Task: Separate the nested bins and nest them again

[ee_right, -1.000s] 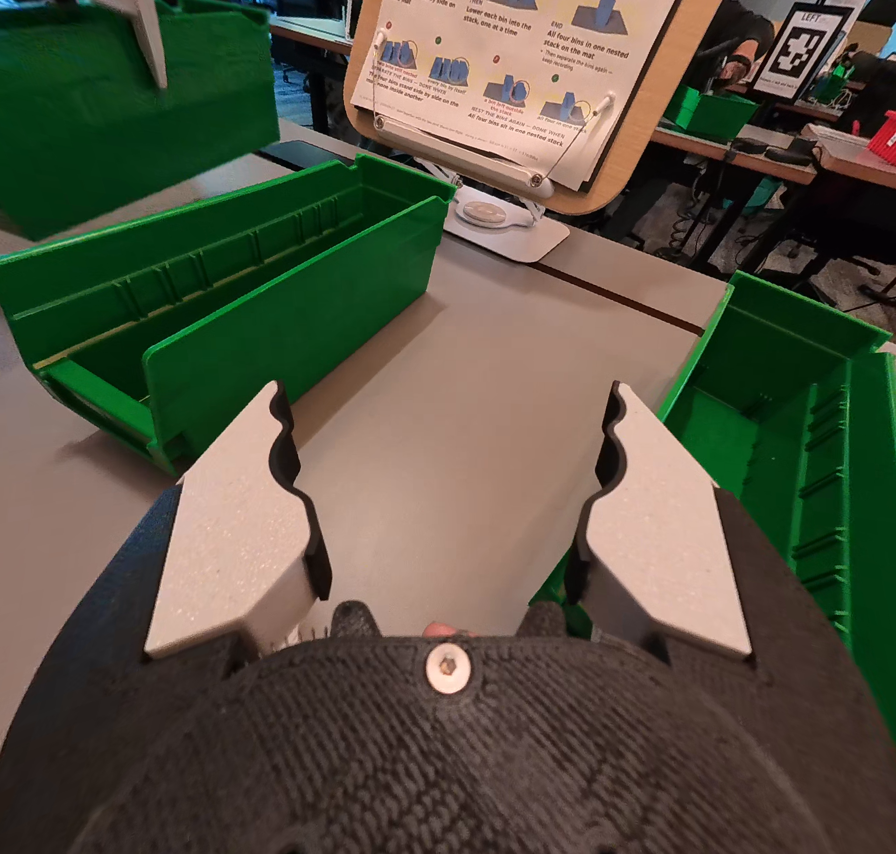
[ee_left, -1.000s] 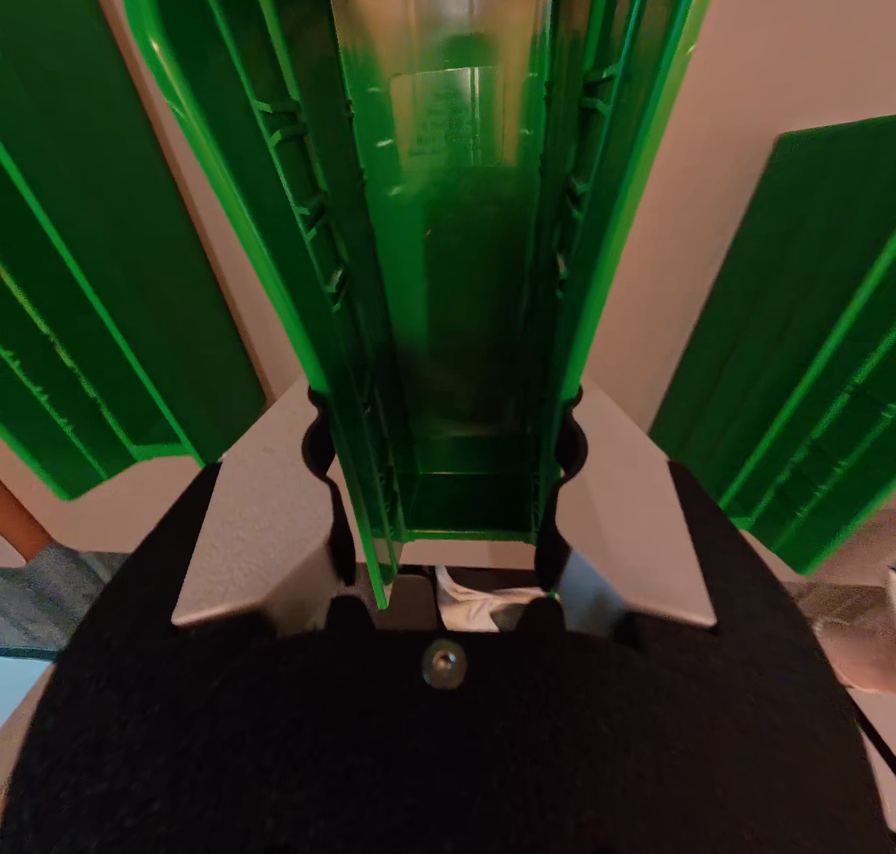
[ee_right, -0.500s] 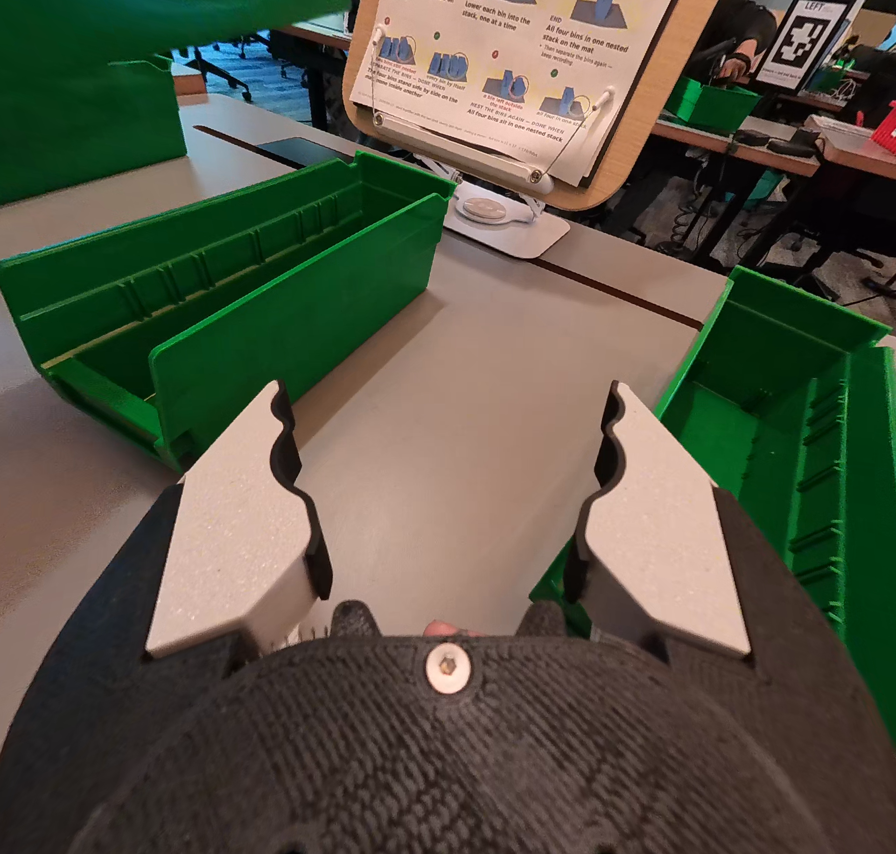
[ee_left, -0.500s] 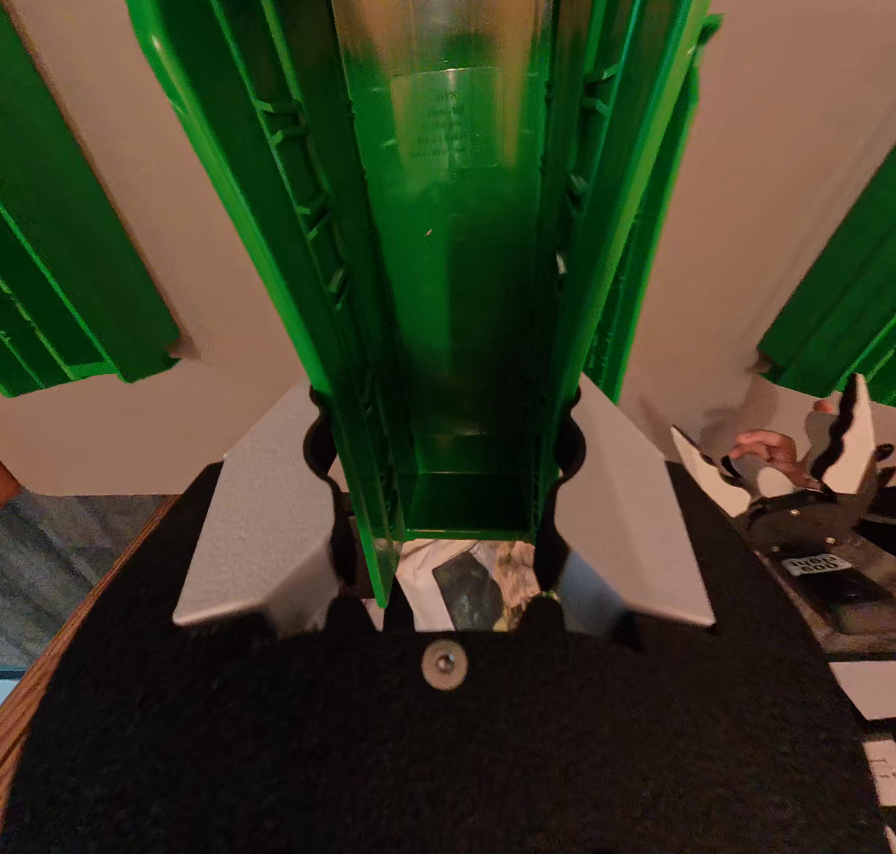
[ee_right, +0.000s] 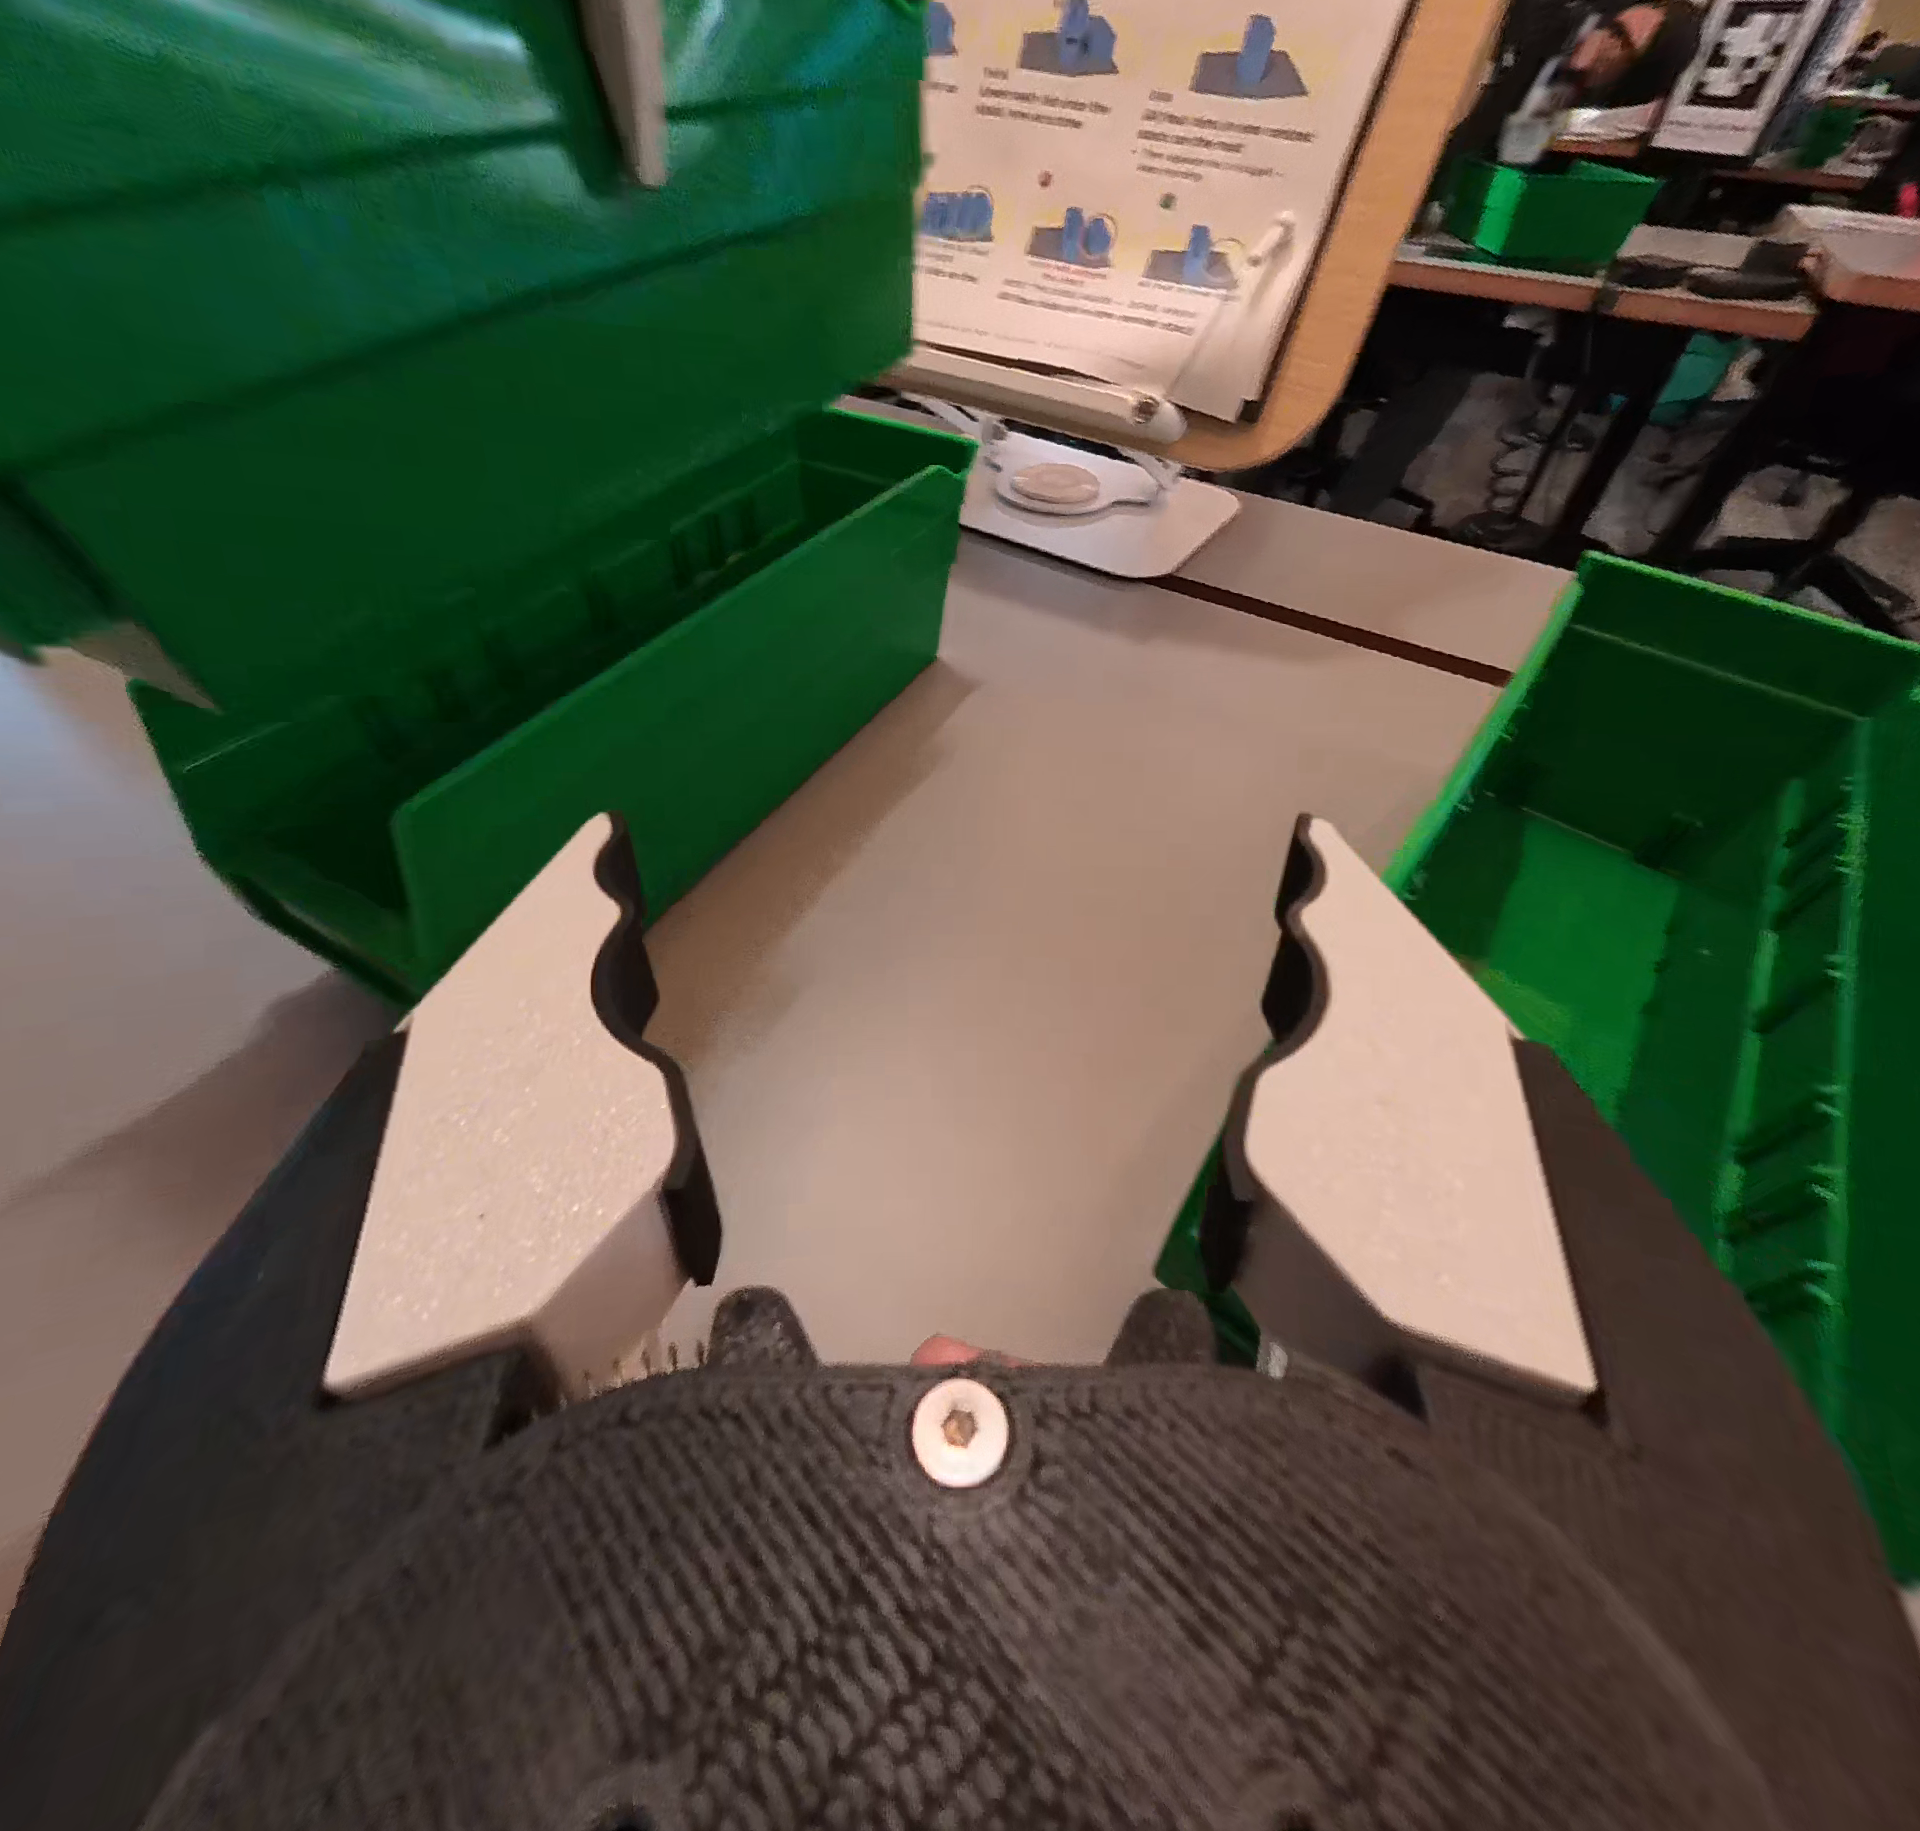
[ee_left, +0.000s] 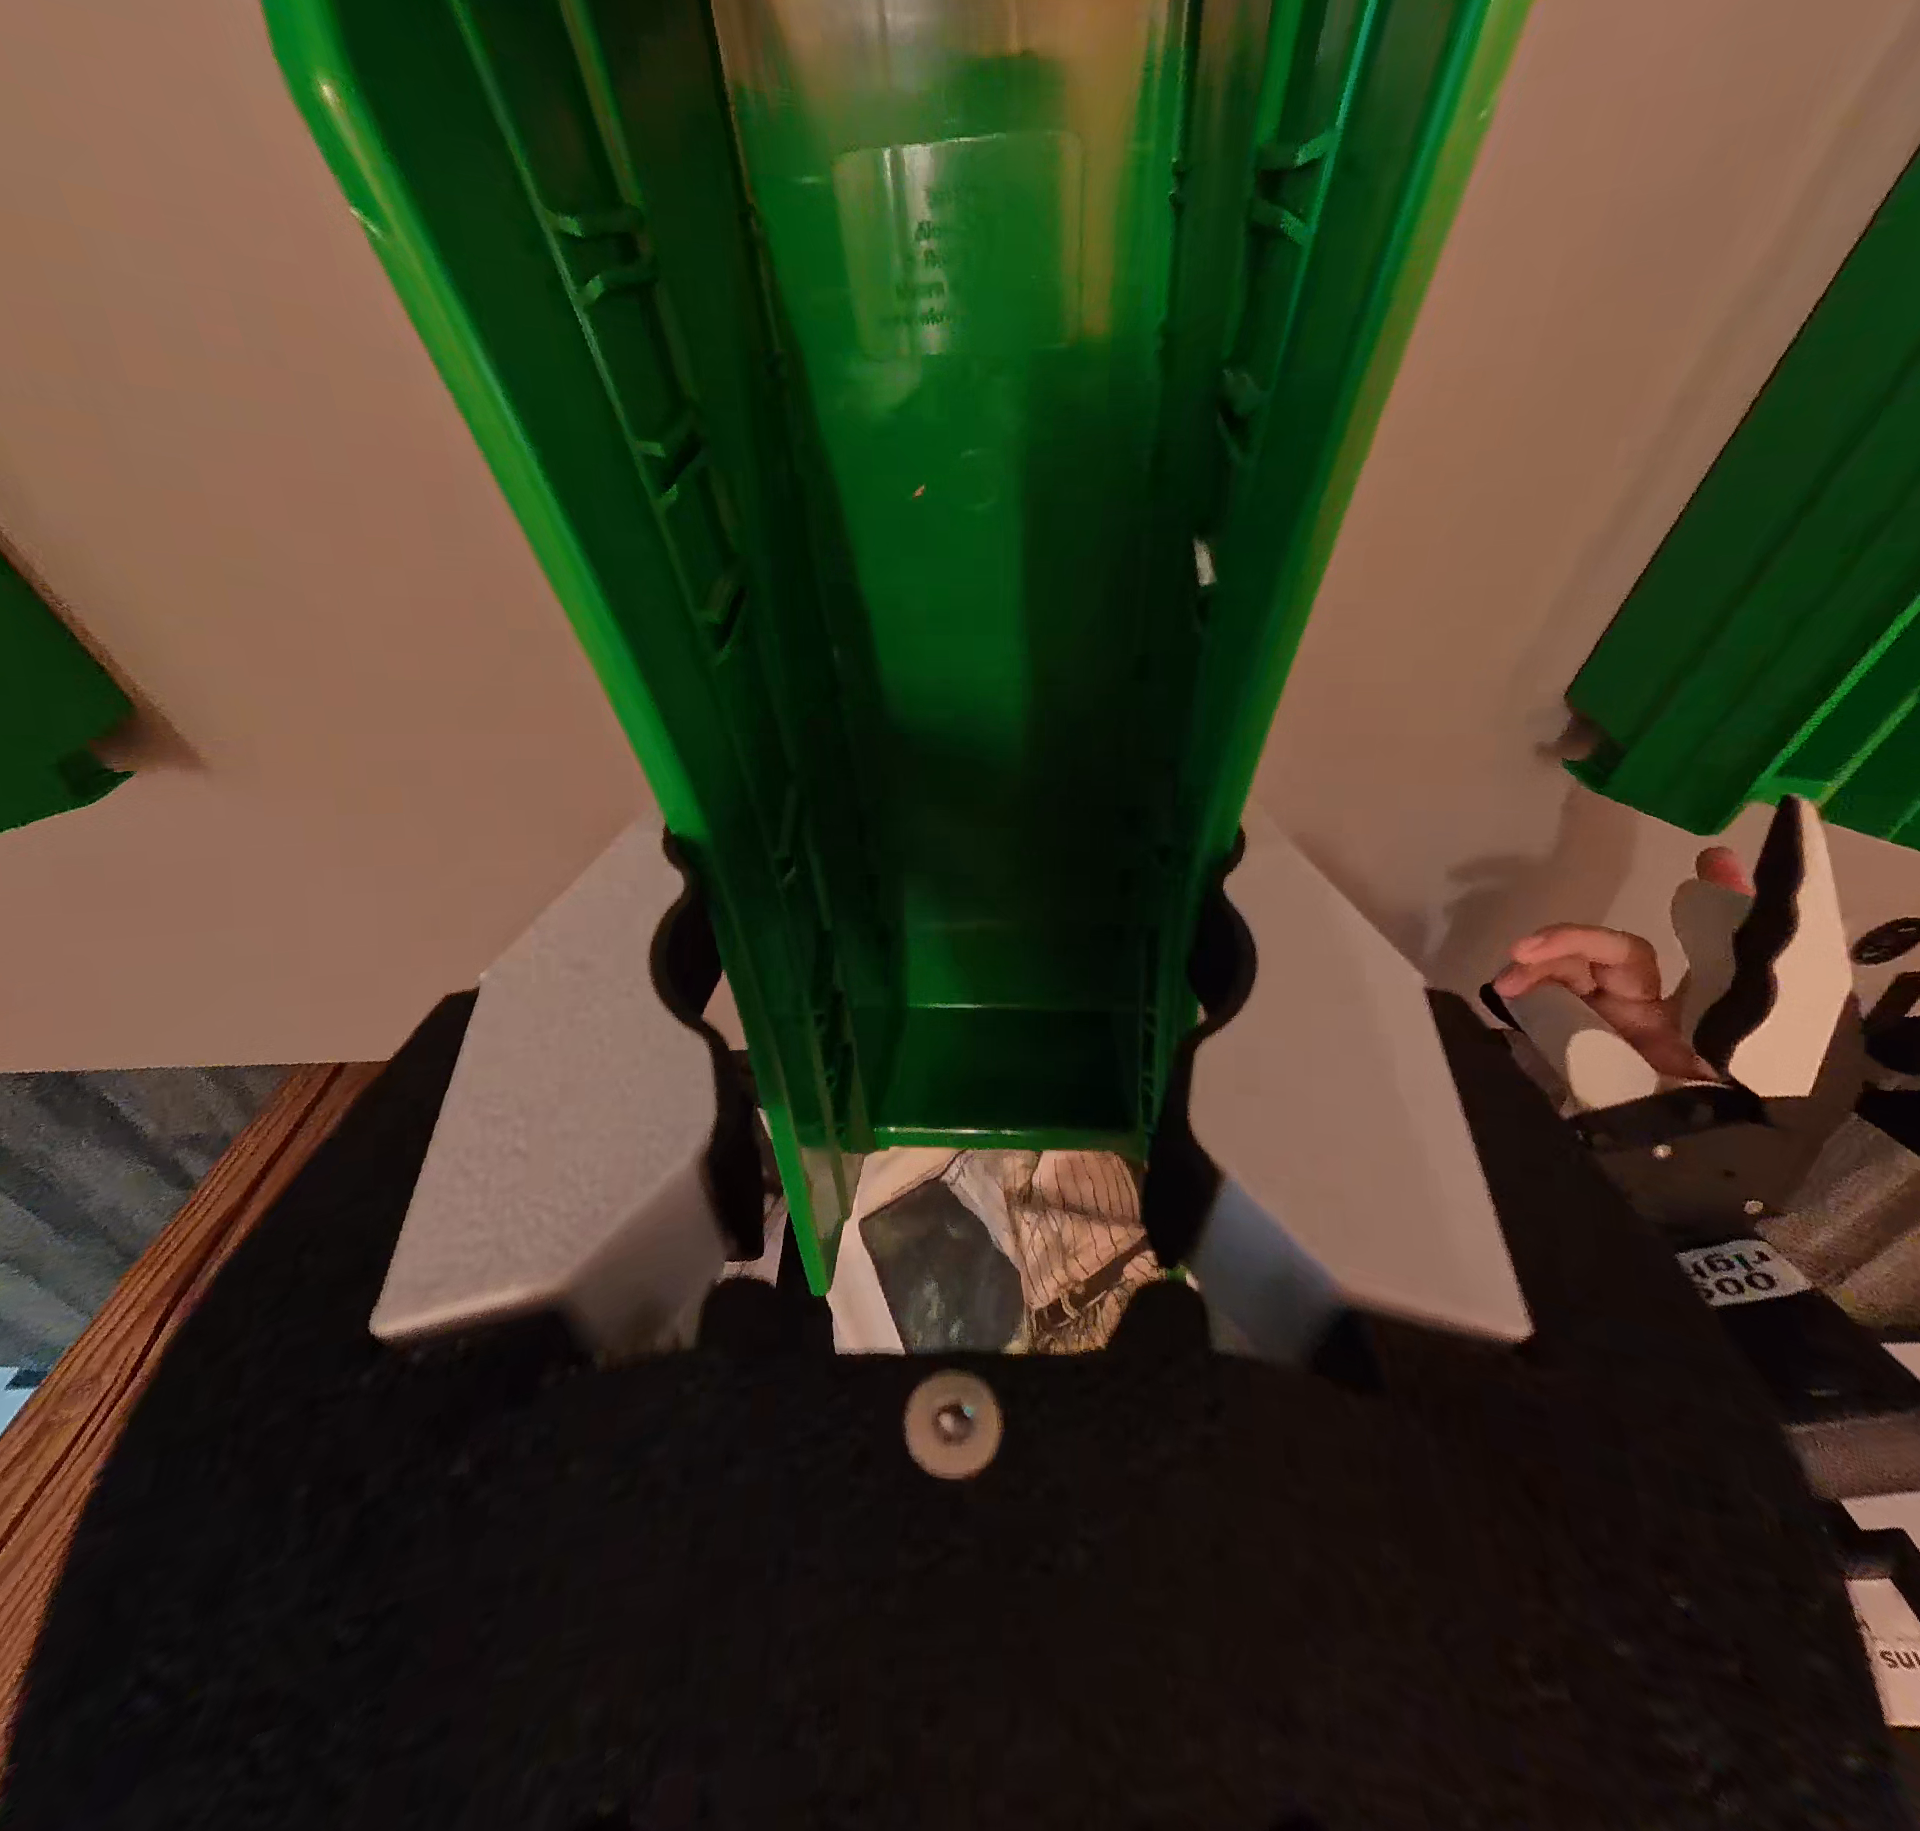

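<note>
Left claw (ee_left: pixel 951 960) clamping lifted green bin (ee_left: pixel 935 493), two empty bins (ee_right: pixel 665 701) on table (ee_right: pixel 987 846)

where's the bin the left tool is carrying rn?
Held bin is in the air, upper left of the right wrist view, clamped in the left tool, above the bin on the table.

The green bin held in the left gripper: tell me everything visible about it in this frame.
The held green bin is long, narrow, glossy moulded plastic, with ribbed divider slots along both inner side walls and a moulded panel on its floor. The left gripper is shut across its near end, one finger outside each side wall. In the right wrist view it hangs in the air, blurred, above the left bin on the table, a grey finger against its side. Whether the two bins touch cannot be told.
</note>
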